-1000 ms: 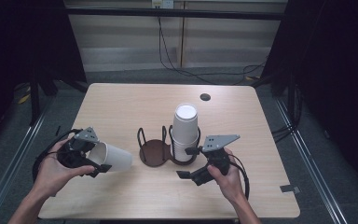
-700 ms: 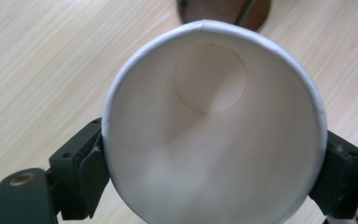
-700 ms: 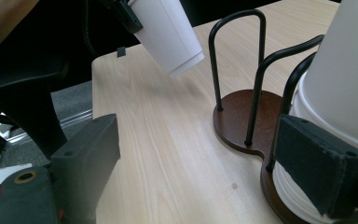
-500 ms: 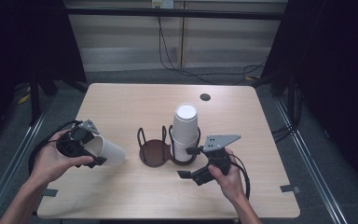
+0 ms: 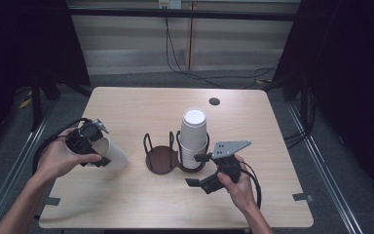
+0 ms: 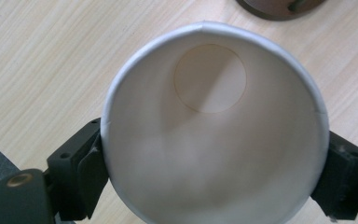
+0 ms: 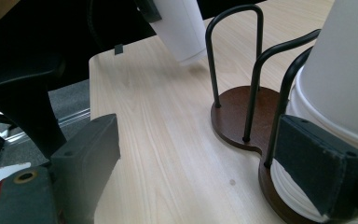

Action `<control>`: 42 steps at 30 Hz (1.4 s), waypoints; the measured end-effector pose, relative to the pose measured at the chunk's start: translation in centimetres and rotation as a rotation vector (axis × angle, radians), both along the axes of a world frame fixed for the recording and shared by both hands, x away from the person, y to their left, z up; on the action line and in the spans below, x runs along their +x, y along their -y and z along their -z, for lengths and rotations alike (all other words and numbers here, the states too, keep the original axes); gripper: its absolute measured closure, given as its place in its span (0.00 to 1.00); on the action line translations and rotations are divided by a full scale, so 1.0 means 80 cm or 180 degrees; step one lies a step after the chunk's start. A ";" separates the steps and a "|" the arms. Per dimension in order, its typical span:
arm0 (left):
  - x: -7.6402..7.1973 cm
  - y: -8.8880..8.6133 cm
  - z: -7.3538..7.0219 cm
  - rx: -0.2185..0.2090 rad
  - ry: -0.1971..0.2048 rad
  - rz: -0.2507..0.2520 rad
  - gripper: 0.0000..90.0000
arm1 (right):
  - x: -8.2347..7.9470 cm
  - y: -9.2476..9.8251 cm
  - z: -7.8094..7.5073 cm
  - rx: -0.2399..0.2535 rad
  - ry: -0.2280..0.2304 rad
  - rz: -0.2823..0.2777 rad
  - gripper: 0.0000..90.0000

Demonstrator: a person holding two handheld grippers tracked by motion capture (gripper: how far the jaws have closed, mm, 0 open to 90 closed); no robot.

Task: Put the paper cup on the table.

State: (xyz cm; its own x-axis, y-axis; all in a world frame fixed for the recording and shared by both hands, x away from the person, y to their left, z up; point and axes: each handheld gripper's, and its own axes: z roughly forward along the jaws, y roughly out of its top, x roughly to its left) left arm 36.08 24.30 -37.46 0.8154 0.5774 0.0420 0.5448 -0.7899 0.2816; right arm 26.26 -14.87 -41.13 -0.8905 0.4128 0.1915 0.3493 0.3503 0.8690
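Note:
A white paper cup [image 5: 111, 155] hangs tilted over the left of the table, mouth toward my left gripper [image 5: 99, 152]. That gripper's pads [image 6: 91, 163] press the cup [image 6: 209, 154] at both sides of its rim; its jaws have just been opening a little, with the cup between them. A dark brown two-place cup holder [image 5: 159, 161] with black wire loops stands mid-table. Its right place carries a stack of white cups [image 5: 194, 131], upside down. My right gripper [image 5: 195, 169] stands open just in front of the holder, one pad [image 7: 319, 163] beside the stack [image 7: 340, 70].
The wooden table [image 5: 141, 105] has a small dark round hole [image 5: 214, 101] near its far edge. Grey tape marks sit at the front left [image 5: 51, 201] and front right [image 5: 302, 197] corners. Dark floor and metal rails surround the table.
My left hand has carried the cup a little farther from the person and slightly left, away from the holder. The right hand has stayed where it was.

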 end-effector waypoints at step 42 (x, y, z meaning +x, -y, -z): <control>0.039 0.062 0.039 0.0258 0.0202 -0.0054 0.07 | 0.000 0.004 0.001 -0.0040 -0.0038 0.0054 0.15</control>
State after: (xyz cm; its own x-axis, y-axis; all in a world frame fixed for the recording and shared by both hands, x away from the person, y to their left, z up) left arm 39.18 19.35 -40.54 0.7998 0.5836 0.1403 0.5413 -0.8023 0.2515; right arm 26.27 -15.21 -41.23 -0.8809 0.4304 0.1969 0.3658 0.3552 0.8602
